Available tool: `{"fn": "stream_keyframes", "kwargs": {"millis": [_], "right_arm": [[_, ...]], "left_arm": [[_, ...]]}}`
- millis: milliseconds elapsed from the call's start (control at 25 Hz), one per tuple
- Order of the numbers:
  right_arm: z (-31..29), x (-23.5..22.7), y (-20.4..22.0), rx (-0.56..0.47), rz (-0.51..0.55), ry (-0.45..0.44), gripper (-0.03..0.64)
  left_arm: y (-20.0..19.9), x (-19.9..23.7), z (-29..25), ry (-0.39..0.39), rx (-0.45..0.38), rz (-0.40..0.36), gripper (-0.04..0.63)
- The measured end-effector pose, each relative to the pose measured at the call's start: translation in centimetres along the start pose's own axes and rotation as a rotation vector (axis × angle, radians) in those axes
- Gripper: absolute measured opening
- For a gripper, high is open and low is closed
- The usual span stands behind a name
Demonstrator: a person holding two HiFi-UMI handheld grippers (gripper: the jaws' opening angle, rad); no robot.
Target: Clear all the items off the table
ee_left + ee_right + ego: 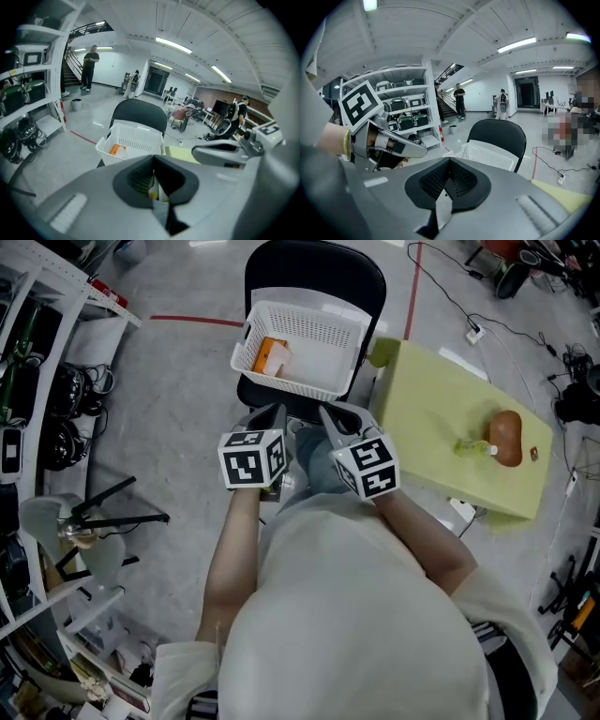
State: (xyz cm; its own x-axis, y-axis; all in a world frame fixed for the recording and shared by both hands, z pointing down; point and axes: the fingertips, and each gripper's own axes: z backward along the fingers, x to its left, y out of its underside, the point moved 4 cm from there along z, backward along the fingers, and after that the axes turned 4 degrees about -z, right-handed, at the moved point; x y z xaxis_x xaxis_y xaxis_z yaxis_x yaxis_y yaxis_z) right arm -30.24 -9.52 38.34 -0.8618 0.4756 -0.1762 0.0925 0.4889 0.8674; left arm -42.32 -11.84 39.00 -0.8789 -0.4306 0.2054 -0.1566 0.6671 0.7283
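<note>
A white basket (309,334) stands on a black chair (314,277) and holds an orange item (272,357). To the right, a yellow-green table (441,399) carries a brown pear-shaped thing (506,437), a small green-yellow item (472,447) and a tiny red piece (533,454). Both grippers hang side by side just short of the chair. My left gripper (277,414) (154,185) is shut, with a thin pale sheet-like packet (158,208) pinched in its jaws. My right gripper (330,414) (446,185) is shut too, with a thin pale strip (439,208) hanging from its pinch.
Metal shelving (37,381) with gear lines the left side. A green object (380,352) sits at the table's near corner. Cables (497,324) run over the grey floor at the right. People stand far off by a staircase (89,65).
</note>
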Motion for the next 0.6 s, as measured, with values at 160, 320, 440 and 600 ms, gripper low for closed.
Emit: {"fn": "stream_keyframes", "kwargs": {"millis": [160,320,440,600], "right_arm": [[1.9,0.7,0.5,-0.012,-0.008,-0.001,-0.002],[3.3,1.4,1.5,-0.007,-0.03,0.009,0.0],[4.6,1.3,2.2,-0.002,-0.047,0.025,0.0],[6.6,0.7,3.3,-0.004,-0.078,0.061,0.0]], "left_arm": [[0.7,-1.3,1.5,-0.014,-0.017,-0.027,0.009],[1.6,-2.4,2.6,-0.007,-0.028,-0.04,0.009],[2.2,-3.2,3.0,-0.005,-0.023,-0.045,0.009],[3.0,-5.0,3.3,0.041,-0.018,-0.046,0.009]]}}
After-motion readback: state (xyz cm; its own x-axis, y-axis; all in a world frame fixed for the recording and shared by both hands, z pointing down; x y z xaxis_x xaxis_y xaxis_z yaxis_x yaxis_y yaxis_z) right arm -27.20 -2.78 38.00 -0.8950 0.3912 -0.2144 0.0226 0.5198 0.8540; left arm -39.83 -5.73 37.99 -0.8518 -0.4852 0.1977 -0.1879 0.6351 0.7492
